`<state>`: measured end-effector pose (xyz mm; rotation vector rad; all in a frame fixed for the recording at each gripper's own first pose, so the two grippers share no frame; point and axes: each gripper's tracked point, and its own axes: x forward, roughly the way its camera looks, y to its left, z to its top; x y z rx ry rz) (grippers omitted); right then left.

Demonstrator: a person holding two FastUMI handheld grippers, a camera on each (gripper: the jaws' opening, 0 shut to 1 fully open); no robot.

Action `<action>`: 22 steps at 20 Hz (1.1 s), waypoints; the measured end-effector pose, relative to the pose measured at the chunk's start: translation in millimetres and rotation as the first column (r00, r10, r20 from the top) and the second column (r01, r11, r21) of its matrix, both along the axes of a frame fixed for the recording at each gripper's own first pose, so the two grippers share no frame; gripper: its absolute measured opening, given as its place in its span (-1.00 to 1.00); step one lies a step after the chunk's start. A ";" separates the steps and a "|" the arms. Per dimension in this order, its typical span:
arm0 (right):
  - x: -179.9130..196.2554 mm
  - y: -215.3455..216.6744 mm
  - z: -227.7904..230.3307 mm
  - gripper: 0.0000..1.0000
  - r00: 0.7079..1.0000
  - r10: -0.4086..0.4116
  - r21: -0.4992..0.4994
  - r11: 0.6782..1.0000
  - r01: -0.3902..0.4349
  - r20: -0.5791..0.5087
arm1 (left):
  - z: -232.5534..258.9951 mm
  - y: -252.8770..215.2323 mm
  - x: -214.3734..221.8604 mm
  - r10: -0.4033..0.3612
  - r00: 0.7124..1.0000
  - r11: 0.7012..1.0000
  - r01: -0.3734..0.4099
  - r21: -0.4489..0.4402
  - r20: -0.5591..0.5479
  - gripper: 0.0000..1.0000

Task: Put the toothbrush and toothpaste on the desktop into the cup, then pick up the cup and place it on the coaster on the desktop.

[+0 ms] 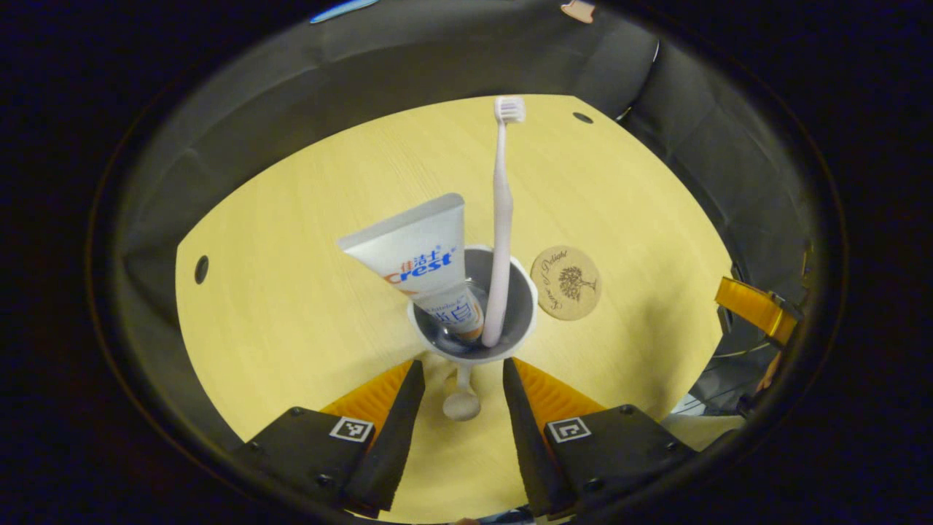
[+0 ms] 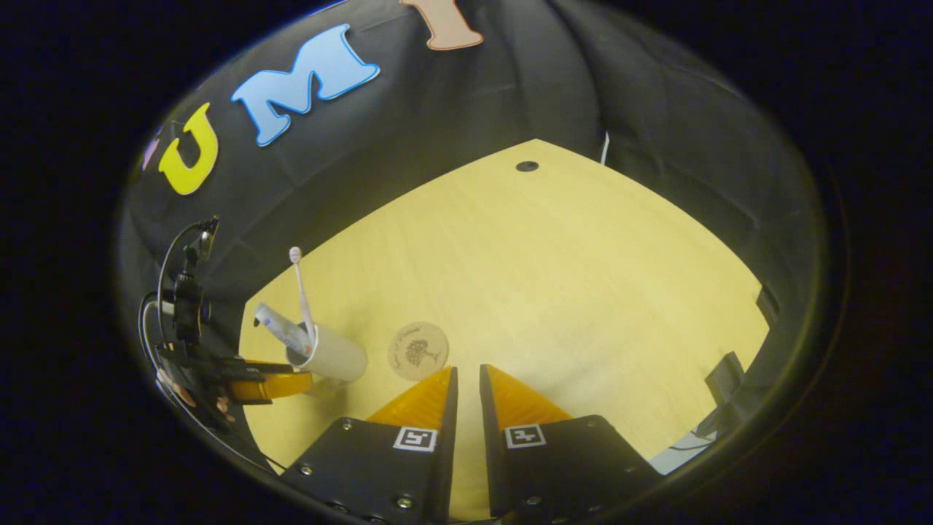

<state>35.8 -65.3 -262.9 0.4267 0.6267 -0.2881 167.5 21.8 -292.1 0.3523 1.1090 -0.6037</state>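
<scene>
A white cup (image 1: 521,321) holds a toothpaste tube (image 1: 423,255) and a pale pink toothbrush (image 1: 501,211), bristles up. My left gripper (image 1: 463,366) has one finger on each side of the cup just under its rim, shut on it. In the right gripper view the cup (image 2: 337,357) leans to the left with the left gripper (image 2: 295,383) at its side; I cannot tell whether its base touches the table. The round cork coaster (image 1: 565,282) lies bare just right of the cup. My right gripper (image 2: 466,379) hovers near the coaster (image 2: 418,351), shut with nothing in it.
The yellow wooden table (image 1: 291,306) has small cable holes (image 1: 202,269) near its corners. Black cloth walls close in the table on its far sides. An orange finger (image 1: 754,306) of the right gripper shows at the table's right edge. Cables (image 2: 164,292) hang behind the left gripper.
</scene>
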 end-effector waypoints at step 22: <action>-2.9 -27.5 -25.2 -0.61 0.995 -0.084 0.072 0.994 0.087 -0.055 | -40.1 -18.9 6.6 -0.006 0.999 0.999 0.004 0.042 0.046 -0.32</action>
